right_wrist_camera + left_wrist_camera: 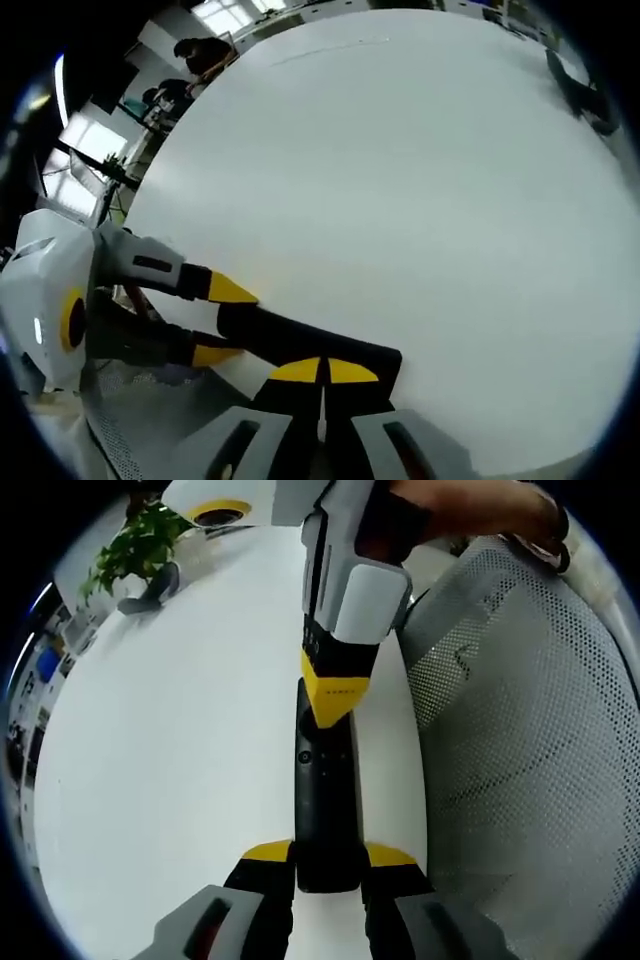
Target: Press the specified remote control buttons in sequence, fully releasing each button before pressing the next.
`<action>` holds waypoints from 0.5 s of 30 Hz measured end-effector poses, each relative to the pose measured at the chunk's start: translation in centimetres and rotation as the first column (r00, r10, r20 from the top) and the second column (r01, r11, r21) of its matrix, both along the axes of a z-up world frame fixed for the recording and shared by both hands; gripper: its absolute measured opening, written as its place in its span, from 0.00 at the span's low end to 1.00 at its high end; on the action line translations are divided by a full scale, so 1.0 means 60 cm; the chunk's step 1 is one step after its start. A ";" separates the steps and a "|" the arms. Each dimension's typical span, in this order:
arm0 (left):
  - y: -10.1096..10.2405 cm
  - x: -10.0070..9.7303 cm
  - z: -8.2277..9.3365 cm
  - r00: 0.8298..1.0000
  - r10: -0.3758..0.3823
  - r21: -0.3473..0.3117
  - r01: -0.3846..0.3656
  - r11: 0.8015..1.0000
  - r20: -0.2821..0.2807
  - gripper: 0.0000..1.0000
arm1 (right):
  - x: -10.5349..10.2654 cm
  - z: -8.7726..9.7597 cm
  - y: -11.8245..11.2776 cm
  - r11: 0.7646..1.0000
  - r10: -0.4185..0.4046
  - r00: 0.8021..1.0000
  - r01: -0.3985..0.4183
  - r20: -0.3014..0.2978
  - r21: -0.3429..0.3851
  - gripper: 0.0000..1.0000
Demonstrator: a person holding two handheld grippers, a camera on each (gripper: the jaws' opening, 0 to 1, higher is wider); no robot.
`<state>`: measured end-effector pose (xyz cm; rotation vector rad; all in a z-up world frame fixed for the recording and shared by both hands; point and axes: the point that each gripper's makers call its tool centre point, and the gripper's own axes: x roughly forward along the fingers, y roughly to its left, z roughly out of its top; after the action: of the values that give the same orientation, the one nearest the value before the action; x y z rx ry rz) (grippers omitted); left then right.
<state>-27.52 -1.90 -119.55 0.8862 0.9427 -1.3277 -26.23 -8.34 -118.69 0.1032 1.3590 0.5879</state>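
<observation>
while gripped, remote control (323, 810), no legible writing

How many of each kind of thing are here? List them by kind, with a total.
Remote control: 1
Grippers: 2, the left gripper and the right gripper
Potted plant: 1
Mesh chair: 1
White table: 1
Total: 6

The remote control (322, 800) lay on the worktop (180, 760) near its edge, a mesh chair (530, 740) just beyond — a potted plant (135, 550) stood well apart at the far side.
</observation>
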 end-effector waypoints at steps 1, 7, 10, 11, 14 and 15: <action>0.000 0.000 0.000 1.000 0.000 0.000 0.000 1.000 0.000 0.25 | 0.001 0.000 0.001 1.000 0.005 1.000 -0.005 0.001 -0.006 0.00; -0.001 0.001 0.000 1.000 0.008 0.001 -0.008 1.000 -0.003 0.25 | -0.001 -0.003 0.003 0.991 0.111 0.993 -0.107 0.039 -0.080 0.00; -0.001 0.001 0.000 1.000 0.010 0.003 -0.010 1.000 -0.002 0.25 | -0.002 -0.003 0.002 0.991 0.110 0.994 -0.108 0.021 -0.083 0.00; -0.001 0.000 0.000 1.000 0.012 0.002 -0.012 1.000 -0.002 0.25 | -0.003 -0.002 0.001 0.994 0.082 0.997 -0.082 -0.004 -0.076 0.00; 0.000 0.001 0.000 1.000 0.018 -0.010 -0.018 1.000 -0.003 0.25 | -0.002 -0.002 0.000 0.995 0.075 0.997 -0.076 -0.014 -0.071 0.00; 0.000 0.001 0.001 1.000 0.019 -0.015 -0.019 1.000 -0.004 0.25 | -0.002 -0.002 0.000 0.995 0.064 0.998 -0.065 -0.020 -0.070 0.00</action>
<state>-27.49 -1.90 -119.50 0.8616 0.9408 -1.3190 -26.34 -8.34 -118.78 0.0072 1.4027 0.5934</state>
